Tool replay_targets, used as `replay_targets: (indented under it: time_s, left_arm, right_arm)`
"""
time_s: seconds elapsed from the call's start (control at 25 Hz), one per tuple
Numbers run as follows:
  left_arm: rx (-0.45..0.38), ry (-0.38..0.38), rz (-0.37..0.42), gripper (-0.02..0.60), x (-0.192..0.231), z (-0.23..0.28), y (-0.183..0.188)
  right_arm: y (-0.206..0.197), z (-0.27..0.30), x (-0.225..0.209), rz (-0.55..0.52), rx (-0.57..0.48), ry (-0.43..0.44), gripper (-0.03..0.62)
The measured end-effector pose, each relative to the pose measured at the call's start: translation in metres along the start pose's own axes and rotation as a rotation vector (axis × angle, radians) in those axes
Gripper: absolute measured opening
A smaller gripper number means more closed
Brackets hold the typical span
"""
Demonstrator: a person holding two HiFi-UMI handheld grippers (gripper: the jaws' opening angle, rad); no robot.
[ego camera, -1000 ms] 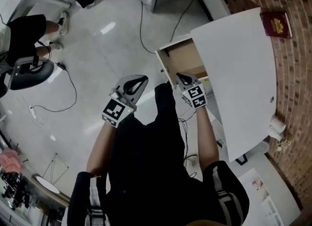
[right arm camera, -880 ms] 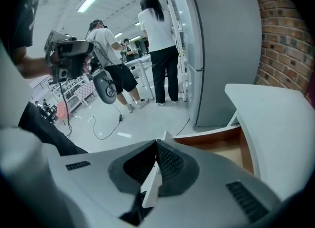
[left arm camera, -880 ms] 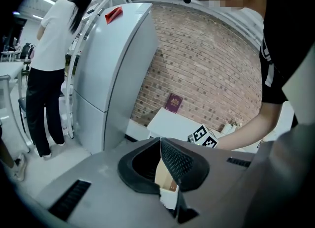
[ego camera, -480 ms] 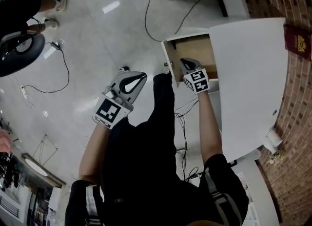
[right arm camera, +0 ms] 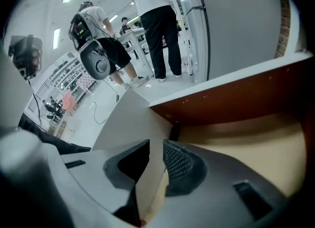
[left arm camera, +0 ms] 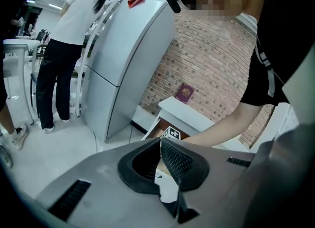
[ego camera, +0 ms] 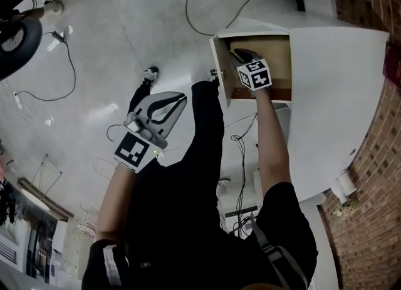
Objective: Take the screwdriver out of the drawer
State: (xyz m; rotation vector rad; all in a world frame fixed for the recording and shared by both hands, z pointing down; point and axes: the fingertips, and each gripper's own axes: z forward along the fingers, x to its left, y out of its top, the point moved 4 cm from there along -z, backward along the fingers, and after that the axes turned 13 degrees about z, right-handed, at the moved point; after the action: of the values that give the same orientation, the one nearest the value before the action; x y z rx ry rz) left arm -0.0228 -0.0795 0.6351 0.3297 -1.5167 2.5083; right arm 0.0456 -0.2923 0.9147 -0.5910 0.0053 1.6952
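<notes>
right gripper (ego camera: 239,54) reaches into the drawer (ego camera: 279,52), jaws opening, empty. left gripper (ego camera: 170,102) pressed together. next: straddle the screwdriver.

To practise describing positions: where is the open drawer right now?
The open drawer sits top centre-right in the head view, pulled out from under the white tabletop, which stands against the brick wall.

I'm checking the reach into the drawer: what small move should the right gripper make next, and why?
Probably ease the right gripper deeper into the open drawer, toward the dark thing near its corner. That may be the tool to fetch, though I cannot be sure. The jaws are opening with nothing between them, and the dark thing lies ahead of the tips.
</notes>
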Motion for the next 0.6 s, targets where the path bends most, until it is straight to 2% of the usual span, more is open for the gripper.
replay_targets:
  time_s: [0.12,0.2,0.52,0.6]
  left_arm:
    - [0.018,-0.018,0.019,0.018,-0.003,0.0,-0.014]
    - [0.026,-0.018,0.019,0.018,-0.003,0.002,-0.023]
    - [0.03,-0.016,-0.042,0.018,-0.001,0.008,-0.049]
    - [0.034,-0.017,-0.044,0.018,0.001,0.009,-0.053]
  right_arm:
    - [-0.002,0.023,-0.006,-0.012,0.032,0.019,0.194]
    - [0.0,0.035,-0.011,-0.019,0.045,0.026,0.201]
    - [0.009,0.065,-0.031,0.018,0.096,0.05,0.167]
    - [0.012,0.069,-0.031,0.018,0.122,0.077,0.134]
